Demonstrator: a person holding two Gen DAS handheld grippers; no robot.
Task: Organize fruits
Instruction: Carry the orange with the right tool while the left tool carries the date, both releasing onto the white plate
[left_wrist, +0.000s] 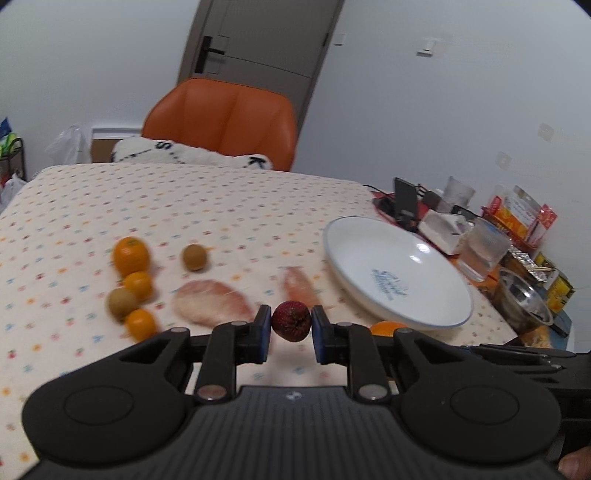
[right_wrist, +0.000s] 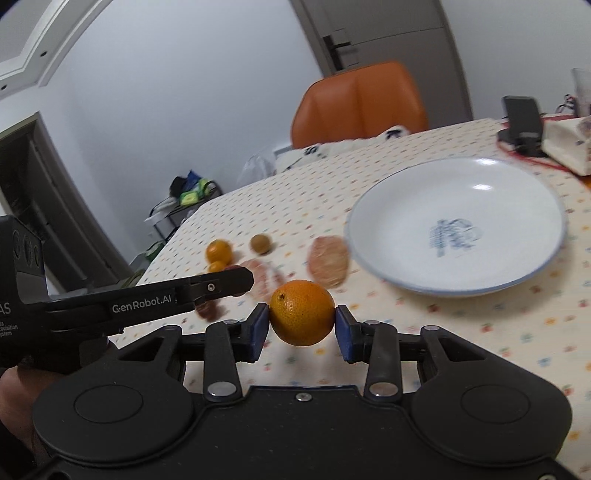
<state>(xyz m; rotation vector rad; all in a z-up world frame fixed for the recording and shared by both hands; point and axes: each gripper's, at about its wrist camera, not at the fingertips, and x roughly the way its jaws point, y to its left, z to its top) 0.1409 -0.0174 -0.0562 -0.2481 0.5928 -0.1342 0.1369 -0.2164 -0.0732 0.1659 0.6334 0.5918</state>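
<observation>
Carrying fruit toward plate (right_wrist: 373, 258): left gripper (left_wrist: 291, 322) pinching dark red fruit (left_wrist: 291, 320), possibly strawberry; right gripper (right_wrist: 301, 323) pinching orange (right_wrist: 301, 312). Both airborne near empty plate. Next: lower, release.

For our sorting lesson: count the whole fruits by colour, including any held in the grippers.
Orange round citrus fruits: 4, one in the right gripper
Brown-green round fruits: 2
Dark red fruit: 1, in the left gripper
Total: 7
</observation>
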